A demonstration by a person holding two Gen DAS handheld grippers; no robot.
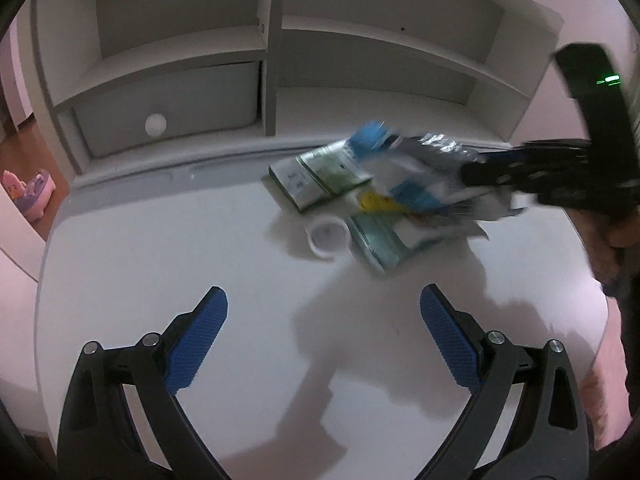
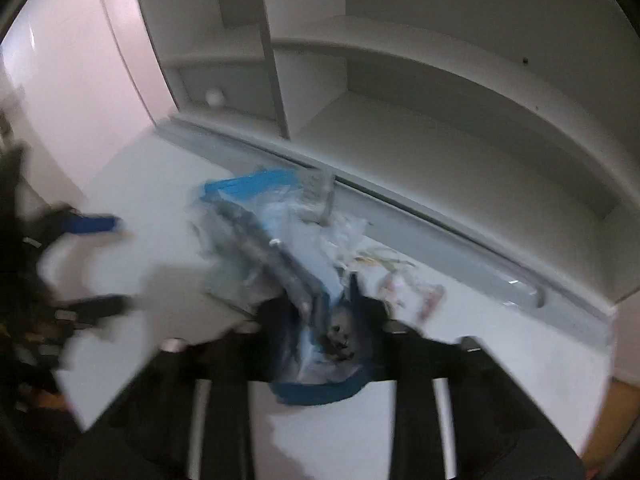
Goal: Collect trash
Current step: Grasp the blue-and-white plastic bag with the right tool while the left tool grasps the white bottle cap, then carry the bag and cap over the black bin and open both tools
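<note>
1. Left gripper [image 1: 324,340] hangs over the bare white desk [image 1: 160,260], jaws spread wide and holding nothing, near the trash pile [image 1: 372,200] but not touching it.
2. Just ahead of it, a white cup [image 1: 328,236] lies on its side against the pile, beside a green packet [image 1: 332,172].
3. Further right, the right gripper [image 2: 336,316] is pinched on a clear bag with blue edging [image 2: 276,236], which drapes from its jaws back toward the rest of the pile by the shelf [image 2: 440,120].
4. I'd judge the step in hand is lifting that bag off the desk. Next it has to come clear without dragging the loose wrappers [image 2: 408,292] along, and the idle gripper could take the cup.
5. Only the left wrist view shows the cup, the green packet and a pink toy [image 1: 28,192] off the desk edge. Only the right one, though blurred, shows the pinch itself.
</note>
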